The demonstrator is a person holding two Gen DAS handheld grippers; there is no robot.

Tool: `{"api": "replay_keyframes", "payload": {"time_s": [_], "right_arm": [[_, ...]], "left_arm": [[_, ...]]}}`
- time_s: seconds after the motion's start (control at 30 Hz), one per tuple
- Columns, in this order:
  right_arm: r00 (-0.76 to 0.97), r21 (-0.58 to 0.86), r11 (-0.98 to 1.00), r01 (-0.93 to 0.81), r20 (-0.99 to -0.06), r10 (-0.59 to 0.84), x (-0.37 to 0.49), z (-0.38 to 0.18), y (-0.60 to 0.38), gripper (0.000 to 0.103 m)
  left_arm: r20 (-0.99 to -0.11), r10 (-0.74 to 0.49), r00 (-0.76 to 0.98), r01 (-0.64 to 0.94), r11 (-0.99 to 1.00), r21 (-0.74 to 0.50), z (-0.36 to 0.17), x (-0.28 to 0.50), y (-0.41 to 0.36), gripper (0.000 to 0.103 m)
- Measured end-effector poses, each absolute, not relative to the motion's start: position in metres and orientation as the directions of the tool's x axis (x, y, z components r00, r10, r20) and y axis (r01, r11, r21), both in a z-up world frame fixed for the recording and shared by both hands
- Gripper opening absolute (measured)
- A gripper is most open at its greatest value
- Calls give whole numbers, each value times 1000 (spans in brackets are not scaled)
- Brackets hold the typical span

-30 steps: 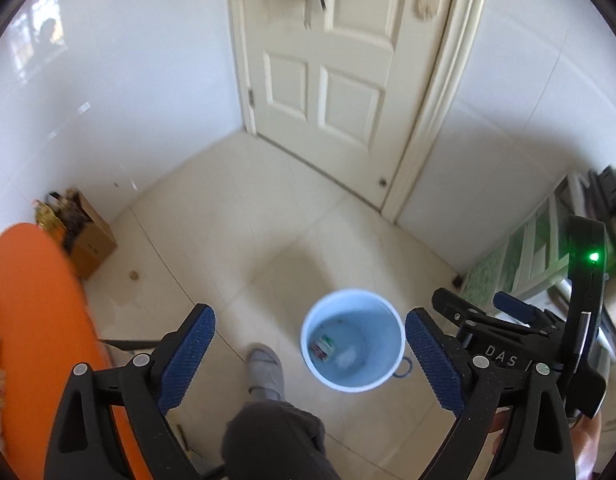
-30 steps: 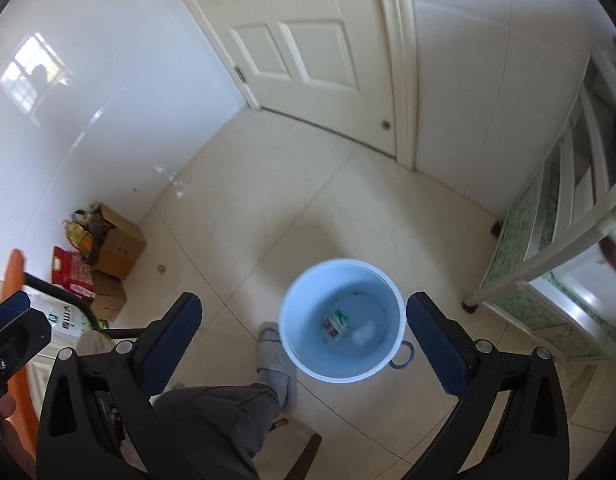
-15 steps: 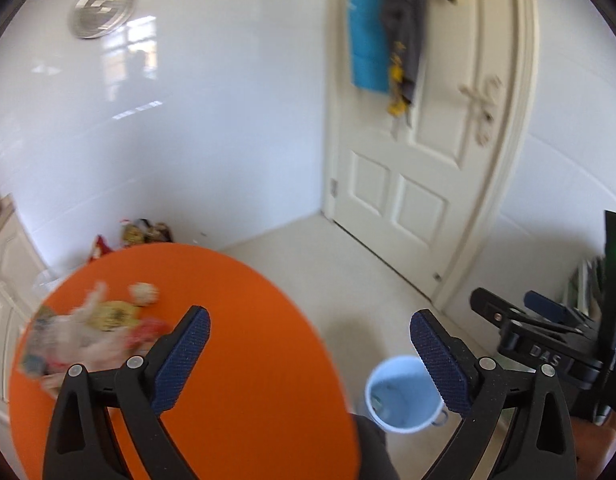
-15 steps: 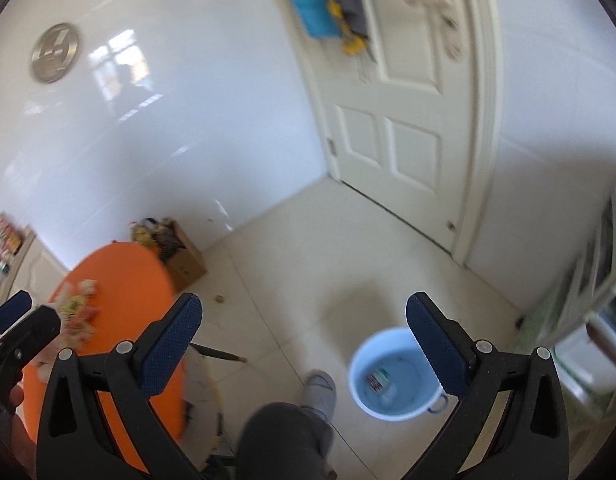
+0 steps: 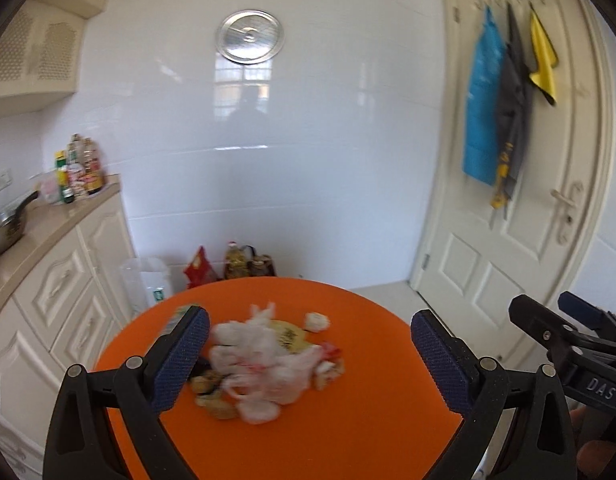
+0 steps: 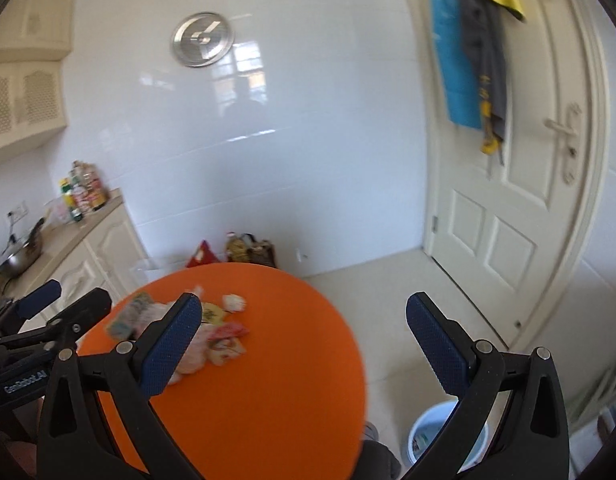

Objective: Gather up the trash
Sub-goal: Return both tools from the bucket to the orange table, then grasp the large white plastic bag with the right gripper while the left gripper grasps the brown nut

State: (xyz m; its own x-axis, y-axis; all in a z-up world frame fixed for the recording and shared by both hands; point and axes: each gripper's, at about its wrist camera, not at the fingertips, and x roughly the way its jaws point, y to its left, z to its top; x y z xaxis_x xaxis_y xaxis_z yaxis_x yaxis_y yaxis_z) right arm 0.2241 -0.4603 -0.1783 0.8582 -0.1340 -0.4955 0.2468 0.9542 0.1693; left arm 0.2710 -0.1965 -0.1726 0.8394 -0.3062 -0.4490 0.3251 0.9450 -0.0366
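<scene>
Round orange counter: carries a loose heap of crumpled white tissue, wrappers and food scraps, lying near its middle and far side; none lifted yet. Pale blue plastic bucket: on the floor right of the counter, some scraps already inside, so collection is judged partly done, most remaining. Left gripper: fingers spread wide, empty, above the heap, touching nothing. Right gripper: fingers equally wide, empty, over the counter's right edge.
</scene>
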Motion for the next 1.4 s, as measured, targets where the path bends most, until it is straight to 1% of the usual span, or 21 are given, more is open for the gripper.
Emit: {"api": "replay_keyframes", "payload": {"time_s": [0.1,0.2,0.4,0.53,0.67,0.77,0.9,1.1,1.27,1.4], "right_arm": [[873,136,972,192,-476,-106,232,-169,-429,103],[882,119,983,136,-467,-66,238,-164,-402,103],[876,88,992,90,-481,-37,246,-168,-371,103],[869,80,994,76,-494,-27,251,-173,-370,103],[858,71,995,63,-514,-18,260,-178,-364,103],[843,67,996,58,-538,-12,270,-187,-357,103],[802,76,996,40,-597,13,292,-211,-349,103],[725,108,994,28,-686,54,326,-252,-337,103],[681,134,991,1,-726,98,357,-281,-323,103],[638,142,990,7,-763,105,382,-307,-315,103]], "left_arm": [[-434,-244,867,252,967,-39,-177,249,-164,100],[-436,-195,879,191,980,-53,-183,236,-148,100],[-457,-157,875,137,988,-77,-195,210,-127,100],[-475,-151,867,128,988,-81,-191,211,-125,100],[-491,-151,858,122,988,-90,-177,235,-124,100],[-507,-150,849,119,989,-93,-177,258,-117,100],[-551,-141,823,116,990,-79,-191,294,-108,100],[-656,-144,741,126,989,-75,-230,355,-116,100],[-700,-143,700,131,989,-71,-248,403,-127,100],[-720,-142,679,129,989,-73,-260,437,-139,100]]}}
